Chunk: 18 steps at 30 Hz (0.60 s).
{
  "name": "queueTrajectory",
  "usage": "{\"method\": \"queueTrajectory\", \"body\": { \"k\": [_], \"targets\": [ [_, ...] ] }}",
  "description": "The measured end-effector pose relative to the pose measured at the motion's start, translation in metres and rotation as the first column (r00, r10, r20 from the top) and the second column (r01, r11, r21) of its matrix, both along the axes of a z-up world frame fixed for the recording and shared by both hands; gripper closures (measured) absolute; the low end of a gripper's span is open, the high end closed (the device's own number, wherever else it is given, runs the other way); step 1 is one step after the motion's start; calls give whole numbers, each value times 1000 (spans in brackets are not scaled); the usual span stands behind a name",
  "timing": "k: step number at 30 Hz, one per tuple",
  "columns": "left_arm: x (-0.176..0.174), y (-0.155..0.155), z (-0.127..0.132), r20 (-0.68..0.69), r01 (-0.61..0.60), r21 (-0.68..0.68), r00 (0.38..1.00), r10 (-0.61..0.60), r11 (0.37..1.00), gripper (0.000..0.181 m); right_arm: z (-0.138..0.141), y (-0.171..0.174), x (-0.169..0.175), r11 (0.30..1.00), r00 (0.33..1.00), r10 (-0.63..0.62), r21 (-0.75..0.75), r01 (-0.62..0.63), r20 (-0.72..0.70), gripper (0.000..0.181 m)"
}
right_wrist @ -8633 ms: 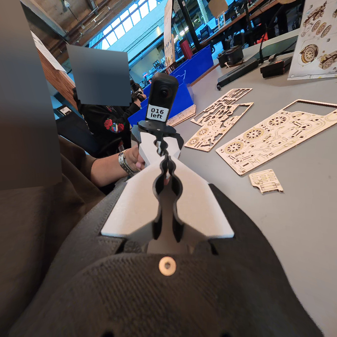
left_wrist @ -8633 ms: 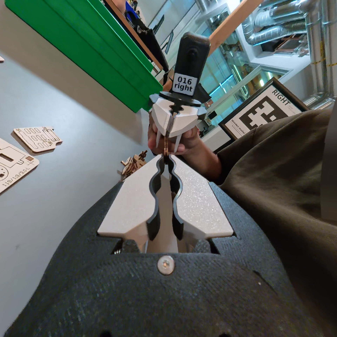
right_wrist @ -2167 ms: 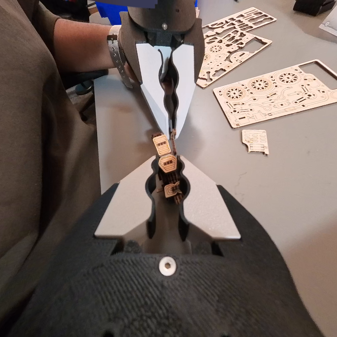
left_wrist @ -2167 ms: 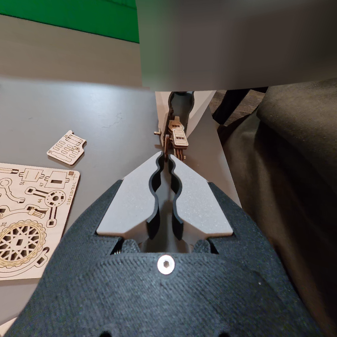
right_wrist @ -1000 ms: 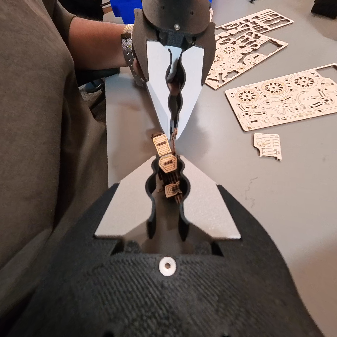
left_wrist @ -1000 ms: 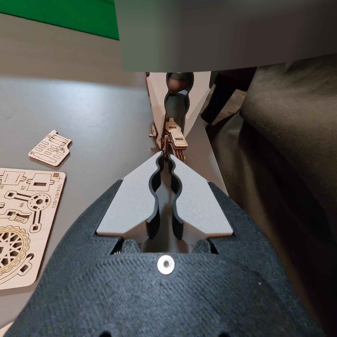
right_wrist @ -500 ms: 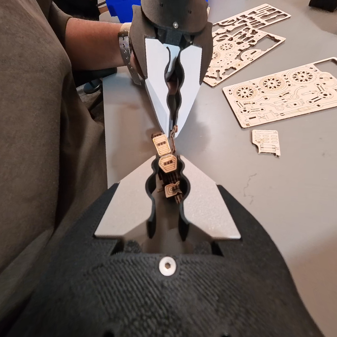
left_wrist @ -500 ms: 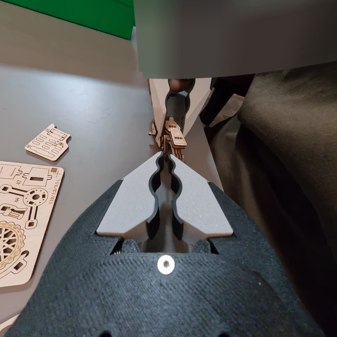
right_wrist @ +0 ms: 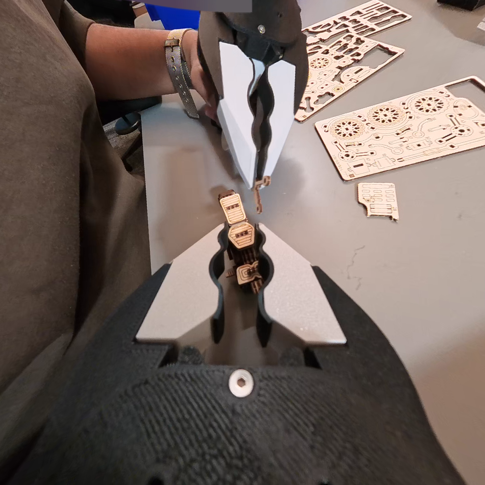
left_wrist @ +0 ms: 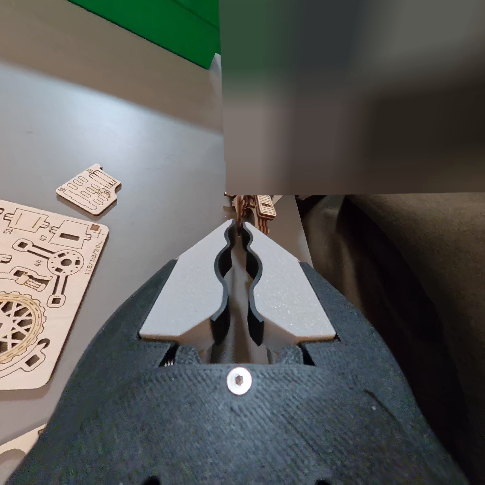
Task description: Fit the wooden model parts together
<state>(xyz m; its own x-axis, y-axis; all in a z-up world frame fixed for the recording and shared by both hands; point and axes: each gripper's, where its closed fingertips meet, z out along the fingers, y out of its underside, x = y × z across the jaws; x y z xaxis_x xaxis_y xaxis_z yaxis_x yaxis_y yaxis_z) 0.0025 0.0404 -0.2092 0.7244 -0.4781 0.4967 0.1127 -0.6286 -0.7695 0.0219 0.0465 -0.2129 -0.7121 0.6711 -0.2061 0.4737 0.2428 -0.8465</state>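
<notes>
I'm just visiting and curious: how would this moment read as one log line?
left gripper: shut on small wooden link | right gripper: shut on wooden model | parts apart, not yet joined

Pale laser-cut plywood sheet looks matt on the smooth grey tabletop. Coarse black printed-plastic gripper shell shows ridged texture.

Left wrist view: the large wooden parts sheet carries small engraved part numbers beside its cut-outs and one line of code along its right edge. The small wooden card beside it has three engraved numbers. Right wrist view: the same kind of marks on sheet and card, too small to read.
</notes>
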Motion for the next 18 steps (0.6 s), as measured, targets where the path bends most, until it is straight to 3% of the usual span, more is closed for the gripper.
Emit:
{"method": "queueTrajectory", "body": {
  "k": [12, 18],
  "targets": [
    [-5, 6, -19, 7, -74, -143, 997, 75, 987, 178, 0, 10, -6, 998, 998, -65, -13, 66, 17, 164],
    [-2, 2, -27, -41, -44, -178, 998, 37, 983, 169, -2, 9, -5, 999, 998, -53, -10, 53, 26, 163]
  ]
}}
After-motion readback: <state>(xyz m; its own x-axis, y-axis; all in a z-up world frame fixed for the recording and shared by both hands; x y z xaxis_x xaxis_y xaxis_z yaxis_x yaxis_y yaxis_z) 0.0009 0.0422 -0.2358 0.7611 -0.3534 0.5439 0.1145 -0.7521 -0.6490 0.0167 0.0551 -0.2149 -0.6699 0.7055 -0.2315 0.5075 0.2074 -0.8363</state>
